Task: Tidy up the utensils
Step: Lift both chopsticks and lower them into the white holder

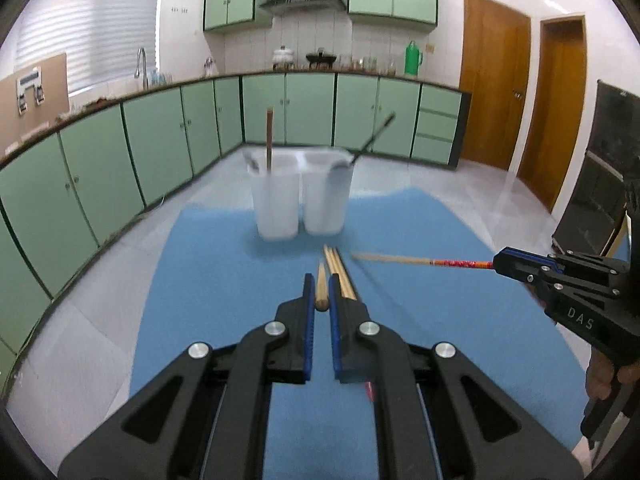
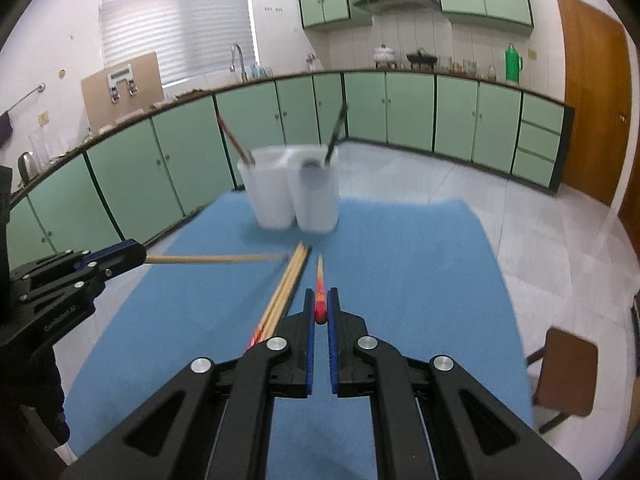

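My left gripper (image 1: 320, 286) is shut on a plain wooden chopstick (image 1: 321, 284) and holds it over the blue mat; it shows from the side in the right wrist view (image 2: 132, 255), with the stick (image 2: 216, 258) pointing right. My right gripper (image 2: 321, 300) is shut on a chopstick with a red patterned end (image 2: 320, 288); in the left wrist view (image 1: 504, 262) that stick (image 1: 420, 260) points left. Several wooden chopsticks (image 1: 340, 272) (image 2: 286, 288) lie bundled on the mat. A white two-compartment holder (image 1: 300, 196) (image 2: 292, 192) stands beyond, holding a brown-handled utensil (image 1: 270, 140) and a dark-handled one (image 1: 374, 138).
The blue mat (image 1: 420, 360) (image 2: 420, 280) covers the table top. Green kitchen cabinets (image 1: 160, 132) run behind and to the left. A brown stool (image 2: 568, 372) stands at the right of the table. Wooden doors (image 1: 496, 88) are at the far right.
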Action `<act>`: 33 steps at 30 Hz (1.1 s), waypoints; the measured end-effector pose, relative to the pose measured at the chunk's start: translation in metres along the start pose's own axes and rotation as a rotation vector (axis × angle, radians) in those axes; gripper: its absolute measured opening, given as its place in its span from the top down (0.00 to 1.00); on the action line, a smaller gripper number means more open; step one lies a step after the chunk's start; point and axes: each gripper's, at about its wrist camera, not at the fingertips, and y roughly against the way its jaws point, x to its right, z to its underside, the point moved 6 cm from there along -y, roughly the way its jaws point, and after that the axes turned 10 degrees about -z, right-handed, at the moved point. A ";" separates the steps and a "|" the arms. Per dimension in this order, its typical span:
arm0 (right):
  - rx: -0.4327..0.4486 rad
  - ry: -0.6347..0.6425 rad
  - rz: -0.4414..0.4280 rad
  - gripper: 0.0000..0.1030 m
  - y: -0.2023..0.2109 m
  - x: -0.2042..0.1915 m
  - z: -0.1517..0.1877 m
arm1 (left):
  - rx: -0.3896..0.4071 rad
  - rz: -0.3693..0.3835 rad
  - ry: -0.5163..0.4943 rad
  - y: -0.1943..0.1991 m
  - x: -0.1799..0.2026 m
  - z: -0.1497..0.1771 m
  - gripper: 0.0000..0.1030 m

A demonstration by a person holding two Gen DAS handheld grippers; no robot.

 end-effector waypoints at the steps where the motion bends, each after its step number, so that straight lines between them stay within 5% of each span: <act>1: 0.013 0.007 -0.003 0.94 0.004 -0.001 -0.008 | 0.014 0.004 0.000 0.003 0.000 -0.008 0.94; 22: 0.081 0.125 -0.116 0.95 0.025 -0.016 -0.129 | 0.177 0.084 -0.006 0.032 -0.001 -0.089 0.94; 33: 0.237 0.179 -0.119 0.95 0.037 -0.022 -0.234 | 0.383 0.054 0.013 0.051 -0.005 -0.183 0.94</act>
